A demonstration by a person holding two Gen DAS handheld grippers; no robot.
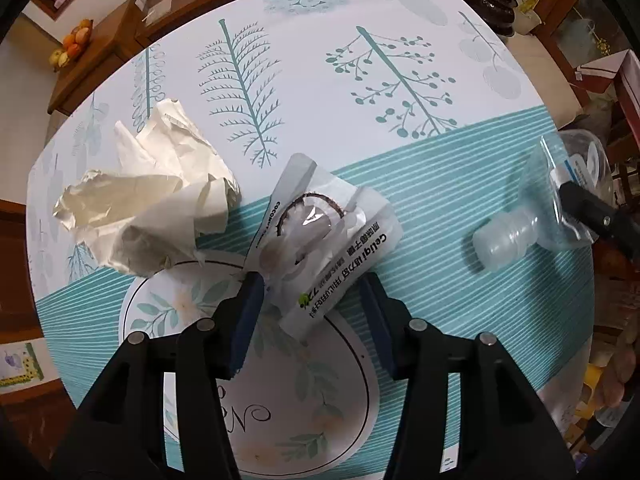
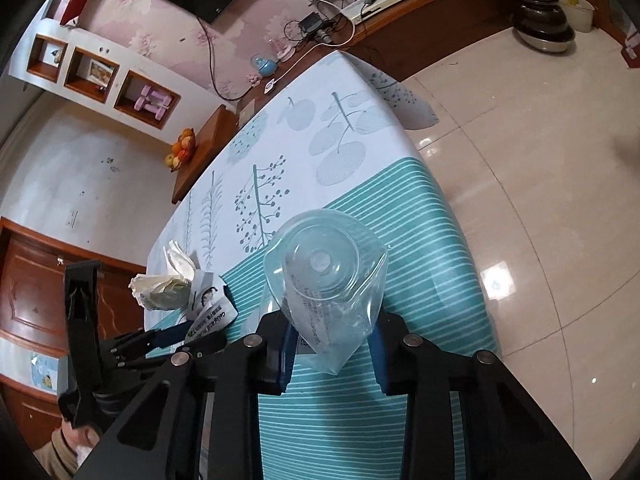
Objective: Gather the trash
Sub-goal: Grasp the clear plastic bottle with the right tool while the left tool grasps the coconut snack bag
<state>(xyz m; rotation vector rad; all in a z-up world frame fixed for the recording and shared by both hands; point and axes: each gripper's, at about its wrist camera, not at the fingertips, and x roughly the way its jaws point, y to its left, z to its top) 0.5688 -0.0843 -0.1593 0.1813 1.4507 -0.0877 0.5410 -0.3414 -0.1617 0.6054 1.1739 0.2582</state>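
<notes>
The left hand-held gripper (image 1: 314, 312) was pointed down over the tabletop (image 1: 400, 80), which was covered by a cloth printed with teal leaves and stripes. Its blue-padded jaws were spread, and the lower end of a white snack wrapper (image 1: 320, 236) with a coconut picture was seen between them; the pads were not seen pressing on it. The wrapper lay partly across a round mat (image 1: 352, 392) with a leaf pattern. Just to the left of the wrapper, a crumpled white tissue (image 1: 172, 184) was lying with a piece of clear film (image 1: 96, 204) tucked against it.

The right hand-held gripper (image 2: 332, 344) was angled down at the striped part of the cloth near the table's edge. A squashed clear plastic bottle (image 2: 320, 264) inside a clear plastic bag (image 2: 340, 320) was found between its jaws, which were drawn in against the bag's sides. In the left wrist view the same bottle, its capped neck (image 1: 496, 240) towards the wrapper, was seen at the right, well apart from the wrapper, with a black finger (image 1: 592, 208) against it.

A bowl of fruit (image 2: 182, 152) was visible on a wooden sideboard beyond the tabletop.
</notes>
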